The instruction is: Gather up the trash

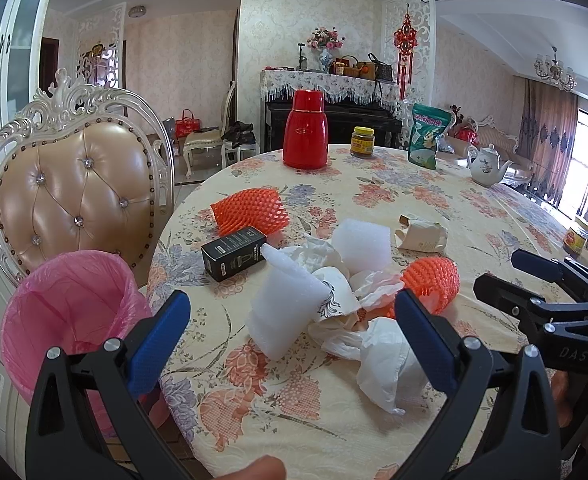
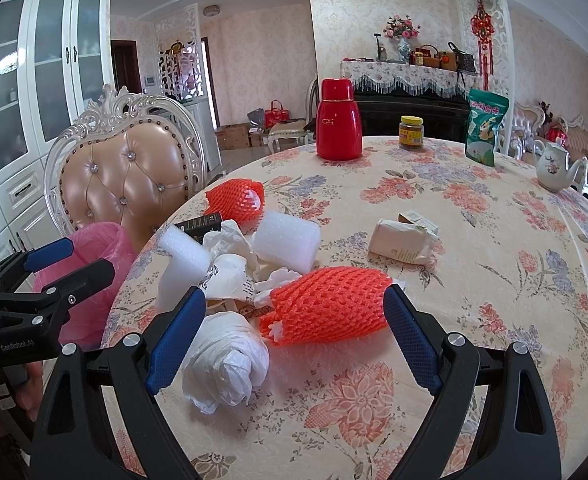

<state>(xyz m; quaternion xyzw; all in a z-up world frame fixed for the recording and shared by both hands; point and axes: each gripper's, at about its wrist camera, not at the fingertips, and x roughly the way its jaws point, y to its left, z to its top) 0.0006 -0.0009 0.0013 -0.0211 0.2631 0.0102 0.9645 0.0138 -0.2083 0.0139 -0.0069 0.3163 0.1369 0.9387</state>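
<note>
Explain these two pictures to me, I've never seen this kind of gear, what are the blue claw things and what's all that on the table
No robot here: a person holds a two-finger gripper in each hand, each carrying a wide-angle camera. One picture looks out along the left gripper, the other along the right gripper. Both are open and hold nothing. On the floral tablecloth lies trash: orange foam nets, white foam pieces, crumpled tissue, a black box and a crushed carton. A pink-lined bin stands beside the table. Further back stand a red flask, jar, green bag and teapot.
</note>
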